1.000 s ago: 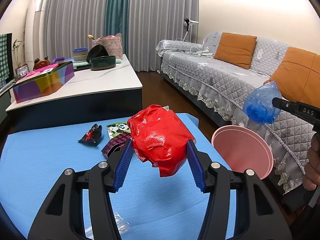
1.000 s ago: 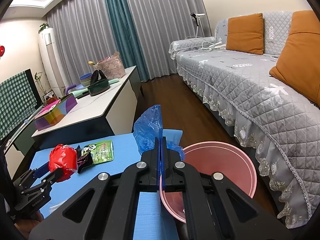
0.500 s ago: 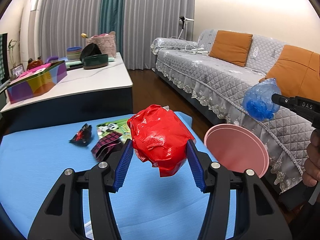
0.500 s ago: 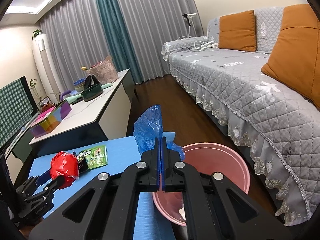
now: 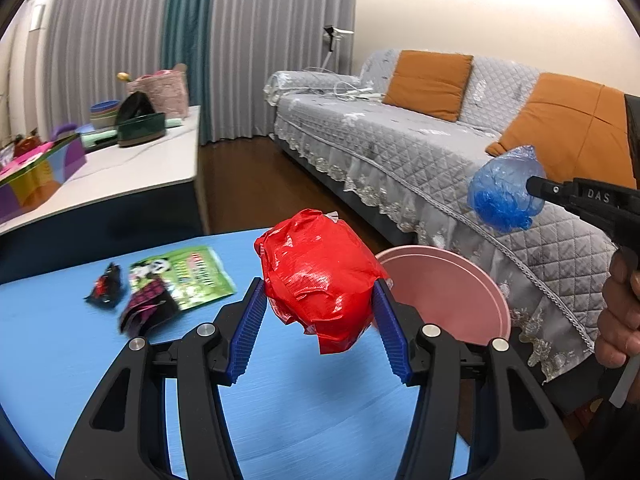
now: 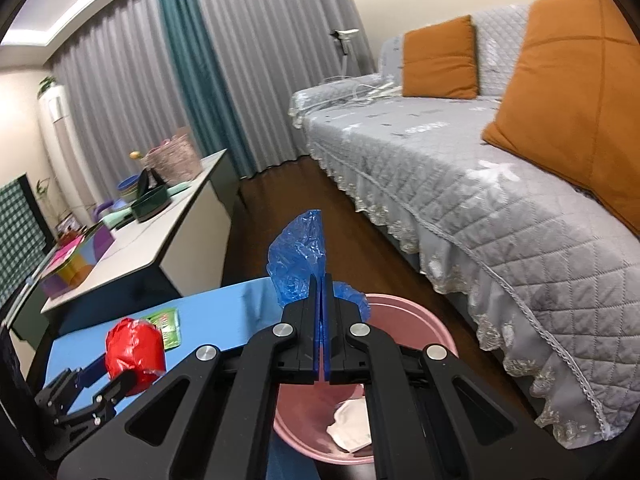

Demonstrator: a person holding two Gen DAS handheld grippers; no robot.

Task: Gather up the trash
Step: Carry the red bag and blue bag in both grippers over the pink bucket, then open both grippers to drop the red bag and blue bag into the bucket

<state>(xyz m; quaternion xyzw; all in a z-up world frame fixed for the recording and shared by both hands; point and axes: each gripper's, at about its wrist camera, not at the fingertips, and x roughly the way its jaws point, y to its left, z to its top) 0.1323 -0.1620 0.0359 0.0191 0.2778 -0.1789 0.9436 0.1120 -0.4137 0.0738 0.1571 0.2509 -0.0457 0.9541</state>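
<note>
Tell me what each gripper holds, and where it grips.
Left gripper clamps the red wrapper ball across its sides. Right gripper pinches the blue plastic bag at its lower edge.

Grey quilted sofa (image 5: pixel 404 140) with orange cushions (image 5: pixel 428 80), grey curtains (image 5: pixel 280 40), dark wood floor (image 5: pixel 256 184).

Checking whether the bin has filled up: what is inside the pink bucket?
In the round pink plastic bucket, one crumpled white paper scrap lies on the bottom. The right tool and its blue plastic bag cover the near side.
</note>
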